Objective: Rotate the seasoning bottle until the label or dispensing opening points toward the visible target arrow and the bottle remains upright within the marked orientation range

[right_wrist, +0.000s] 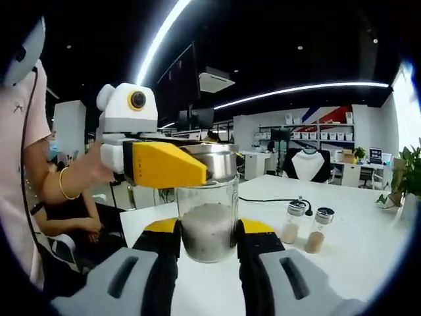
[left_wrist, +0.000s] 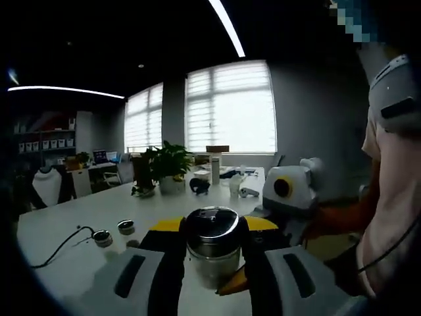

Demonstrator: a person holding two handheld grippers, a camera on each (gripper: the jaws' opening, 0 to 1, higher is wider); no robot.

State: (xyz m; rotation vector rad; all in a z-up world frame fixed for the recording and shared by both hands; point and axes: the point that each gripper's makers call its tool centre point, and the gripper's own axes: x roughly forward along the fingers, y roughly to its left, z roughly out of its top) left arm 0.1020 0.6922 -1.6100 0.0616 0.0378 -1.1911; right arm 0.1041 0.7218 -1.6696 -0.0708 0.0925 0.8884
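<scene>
Hiding the seasoning bottle (right_wrist: 209,224) lid: left hand-held gripper (right_wrist: 197,164).

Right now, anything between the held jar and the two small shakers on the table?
Bare white table between the glass jar and the two small shakers, in the right gripper view.

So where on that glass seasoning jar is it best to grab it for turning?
Probably as now: one gripper on the steel lid, the other on the glass body, each coming in level from opposite sides. The seasoning jar stands upright with straight round walls, so jaws closing across the width hold squarely and keep it from tipping.
</scene>
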